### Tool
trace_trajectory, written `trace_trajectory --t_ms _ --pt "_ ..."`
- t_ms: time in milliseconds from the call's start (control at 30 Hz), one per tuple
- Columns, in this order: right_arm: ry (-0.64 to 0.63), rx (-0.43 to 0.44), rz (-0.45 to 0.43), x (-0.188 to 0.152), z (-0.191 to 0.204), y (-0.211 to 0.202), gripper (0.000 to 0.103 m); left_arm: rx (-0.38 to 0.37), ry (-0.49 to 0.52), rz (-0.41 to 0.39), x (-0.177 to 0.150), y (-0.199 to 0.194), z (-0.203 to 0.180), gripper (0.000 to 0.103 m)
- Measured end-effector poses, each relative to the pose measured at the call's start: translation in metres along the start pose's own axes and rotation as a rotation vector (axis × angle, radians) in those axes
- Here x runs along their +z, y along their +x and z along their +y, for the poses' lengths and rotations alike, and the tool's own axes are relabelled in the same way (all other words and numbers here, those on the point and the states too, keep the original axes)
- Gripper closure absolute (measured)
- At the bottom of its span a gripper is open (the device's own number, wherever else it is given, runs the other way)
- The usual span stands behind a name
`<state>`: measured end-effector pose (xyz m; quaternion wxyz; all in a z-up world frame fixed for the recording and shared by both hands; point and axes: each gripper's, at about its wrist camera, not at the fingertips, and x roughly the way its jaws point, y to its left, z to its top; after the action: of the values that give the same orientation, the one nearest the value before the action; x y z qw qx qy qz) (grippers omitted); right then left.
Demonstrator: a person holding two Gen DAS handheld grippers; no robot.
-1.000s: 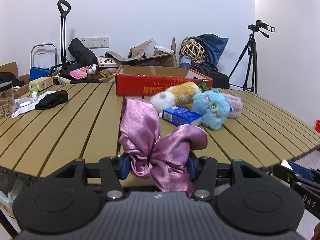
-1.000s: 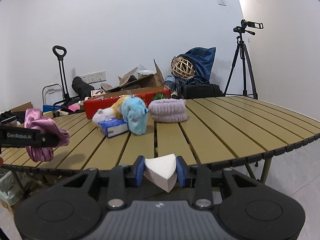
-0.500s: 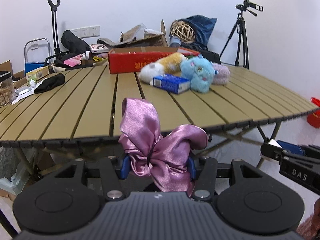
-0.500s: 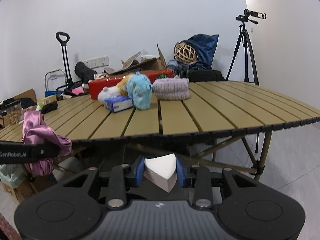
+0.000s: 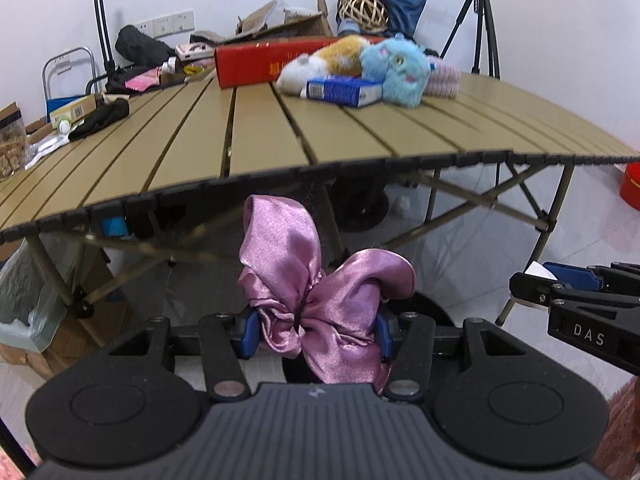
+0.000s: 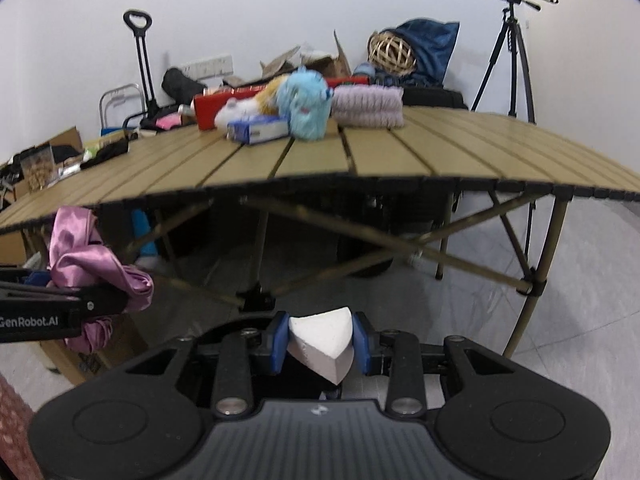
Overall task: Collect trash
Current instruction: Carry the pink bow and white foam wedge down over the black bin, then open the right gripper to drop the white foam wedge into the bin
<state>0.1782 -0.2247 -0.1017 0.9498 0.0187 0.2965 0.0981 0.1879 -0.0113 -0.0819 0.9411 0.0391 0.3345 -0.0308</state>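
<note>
White-walled room, slatted tan folding table [image 5: 192,148]; both views look from below its near edge. Left gripper [image 5: 316,330] clamped on a crumpled purple satin cloth [image 5: 316,292], held off the table in front of the near edge; long axis roughly upright, free end up. Its finger reads "GenRobot.AI" in the right view. Right gripper [image 6: 320,344] clamped on a white foam wedge [image 6: 324,338], point aimed down toward the camera. Its finger reads "DAS" in the left view. Red box [image 5: 256,64] at far edge: print unreadable.

Slatted table [image 5: 280,140]: plush toys [image 5: 396,68], blue box [image 5: 344,90].
</note>
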Motion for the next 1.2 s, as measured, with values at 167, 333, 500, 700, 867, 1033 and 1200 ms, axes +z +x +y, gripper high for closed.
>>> trace_trajectory --t_ms 167,333,500,700,867,1033,1200 --pt "-0.013 0.002 0.036 -0.004 0.003 0.006 0.07 0.02 0.004 0.041 -0.009 0.004 0.005 0.05" --pt "-0.023 0.007 0.076 -0.008 0.007 0.015 0.07 0.05 0.003 0.085 -0.016 0.013 0.014 0.05" --pt "-0.038 0.022 0.117 -0.011 0.012 0.024 0.07 0.072 -0.011 0.14 -0.023 0.021 0.027 0.05" --pt "-0.057 0.031 0.196 -0.017 0.021 0.039 0.07 0.109 -0.03 0.177 -0.028 0.027 0.04 0.05" --pt "-0.06 0.034 0.276 -0.025 0.028 0.052 0.07 0.124 -0.043 0.21 -0.03 0.033 0.047 0.05" --pt "-0.06 0.037 0.339 -0.029 0.035 0.066 0.07 0.136 -0.051 0.232 -0.032 0.035 0.05 0.05" --pt "-0.07 0.054 0.38 -0.031 0.043 0.08 0.07 0.145 -0.062 0.253 -0.033 0.041 0.054 0.05"
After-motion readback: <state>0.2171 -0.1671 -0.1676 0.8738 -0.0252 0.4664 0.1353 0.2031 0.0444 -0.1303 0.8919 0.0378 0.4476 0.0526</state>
